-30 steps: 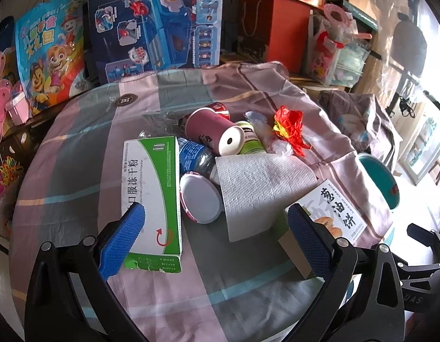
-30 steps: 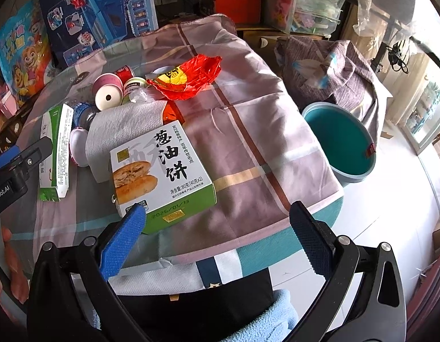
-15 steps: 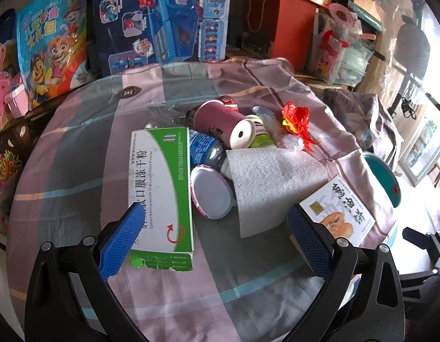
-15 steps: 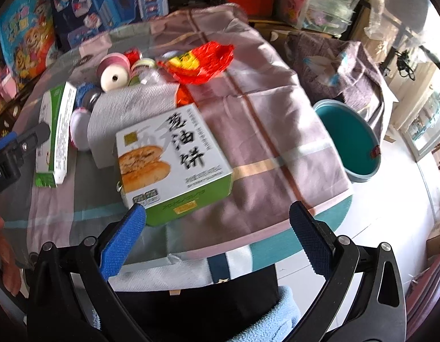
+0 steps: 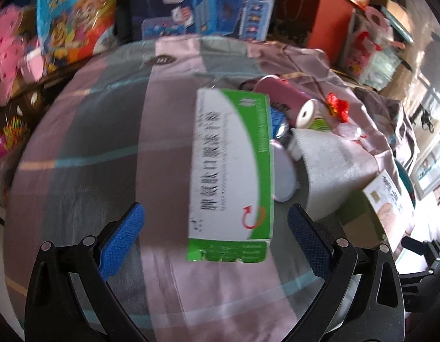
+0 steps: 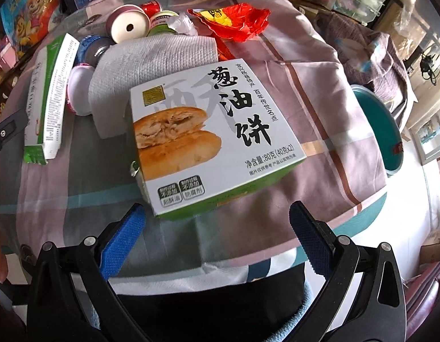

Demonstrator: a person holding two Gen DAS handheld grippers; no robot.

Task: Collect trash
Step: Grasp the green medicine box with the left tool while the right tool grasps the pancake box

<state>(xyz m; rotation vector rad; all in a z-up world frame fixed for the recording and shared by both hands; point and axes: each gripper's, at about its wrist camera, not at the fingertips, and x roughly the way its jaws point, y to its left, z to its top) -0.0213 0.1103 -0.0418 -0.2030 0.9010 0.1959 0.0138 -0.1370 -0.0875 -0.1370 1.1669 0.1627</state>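
Note:
Trash lies on a round table under a checked cloth [image 5: 86,148]. A green-and-white medicine box [image 5: 231,165] lies flat just ahead of my open, empty left gripper [image 5: 214,228]; it also shows in the right wrist view [image 6: 49,99]. A pastry box [image 6: 211,136] with a bun picture lies just ahead of my open, empty right gripper [image 6: 217,230]. Between the boxes are a paper towel [image 6: 151,65], a pink roll [image 6: 128,25], small cans [image 6: 161,18], a pale round lid [image 6: 79,89] and a red wrapper [image 6: 237,20].
A teal bin [image 6: 382,131] stands on the floor right of the table. Toy boxes [image 5: 202,2] and a cartoon bag [image 5: 74,17] stand behind the table. A chair with grey cloth [image 6: 370,48] is at the far right. The table's near edge [image 6: 276,245] is close to my right gripper.
My left gripper has swung left and closer, so the medicine box now sits between its fingers' line. My right gripper has moved closer to the pastry box. Nothing on the table has moved.

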